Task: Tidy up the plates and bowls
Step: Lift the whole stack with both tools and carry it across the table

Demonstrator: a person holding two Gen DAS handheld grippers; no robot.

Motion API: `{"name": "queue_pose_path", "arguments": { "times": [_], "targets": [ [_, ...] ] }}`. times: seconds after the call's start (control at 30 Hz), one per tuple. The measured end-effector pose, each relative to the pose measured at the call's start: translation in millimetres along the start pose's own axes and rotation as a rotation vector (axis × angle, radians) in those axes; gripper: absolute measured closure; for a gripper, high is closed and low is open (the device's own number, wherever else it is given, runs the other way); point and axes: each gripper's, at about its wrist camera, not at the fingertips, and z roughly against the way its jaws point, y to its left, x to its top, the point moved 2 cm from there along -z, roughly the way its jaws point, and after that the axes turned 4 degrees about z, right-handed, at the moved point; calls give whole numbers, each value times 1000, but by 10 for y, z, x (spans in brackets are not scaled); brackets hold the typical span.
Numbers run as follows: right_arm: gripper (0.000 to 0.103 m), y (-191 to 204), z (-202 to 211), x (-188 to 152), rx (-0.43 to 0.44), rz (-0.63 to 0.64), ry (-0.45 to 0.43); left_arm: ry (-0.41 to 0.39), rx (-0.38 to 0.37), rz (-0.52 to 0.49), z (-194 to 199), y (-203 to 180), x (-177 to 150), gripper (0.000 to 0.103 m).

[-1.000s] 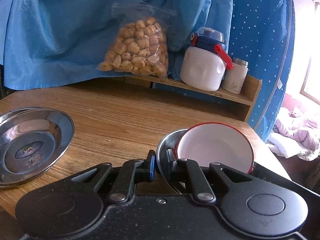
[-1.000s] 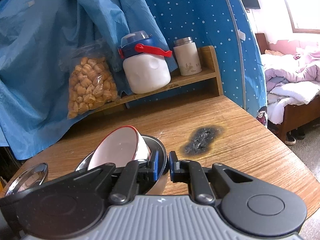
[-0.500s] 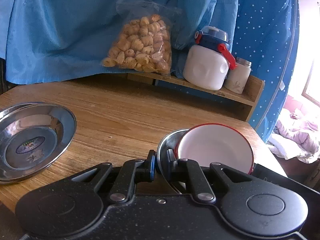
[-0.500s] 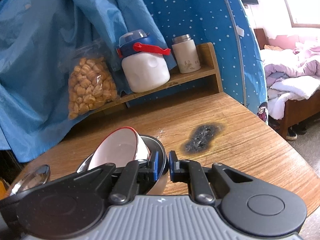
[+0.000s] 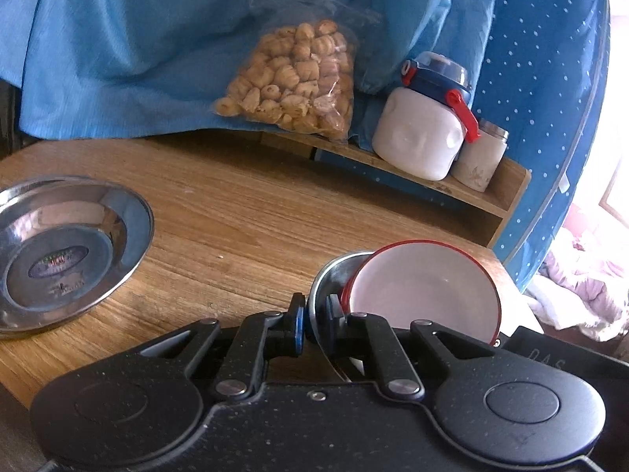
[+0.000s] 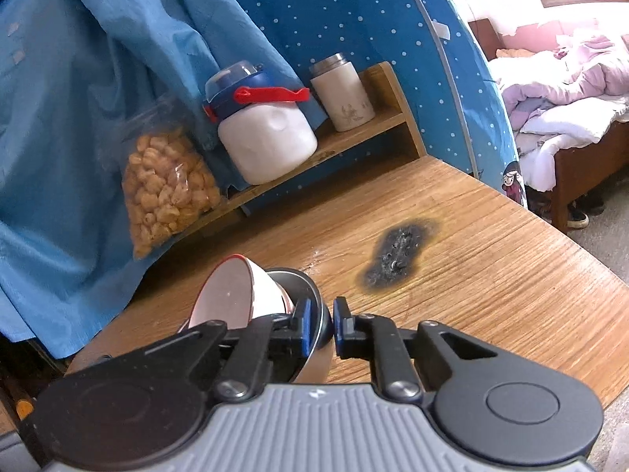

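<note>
A steel bowl (image 5: 326, 279) carries a white bowl with a red rim (image 5: 424, 287) tipped on its side inside it. My left gripper (image 5: 316, 320) is shut on the steel bowl's near rim. In the right wrist view my right gripper (image 6: 323, 324) is shut on the opposite rim of the same steel bowl (image 6: 314, 362), and the white bowl (image 6: 224, 295) leans to the left there. A steel plate (image 5: 118, 236) with a label in its middle lies on the wooden table (image 5: 243, 212) at the far left.
A low wooden shelf (image 5: 507, 196) at the table's back holds a bag of snacks (image 5: 295, 78), a white jug with a blue lid (image 5: 420, 137) and a small flask (image 5: 479, 157). A burn mark (image 6: 397, 251) scars the tabletop. Blue cloth hangs behind; a bed (image 6: 570, 98) stands beyond the table's right edge.
Both grippers have rolled while keeping their hold on the steel bowl. The white bowl has tipped further onto its side inside it.
</note>
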Motion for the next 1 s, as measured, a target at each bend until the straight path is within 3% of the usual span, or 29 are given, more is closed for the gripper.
{"name": "queue_pose_path", "arguments": {
  "times": [0.3,0.67,0.87,1.0],
  "targets": [
    [88,12,45,-21,15,-40,-7,16,-20,42,31,94,16,95],
    [88,118,26,-41,54,-45,13,11,17,74,103,219,41,95],
    [89,143,1,-93,47,-32,26,-10,30,54,122,206,34,94],
    [87,170,-6,-88,25,-19,29,9,18,99,110,249,52,93]
  ]
}}
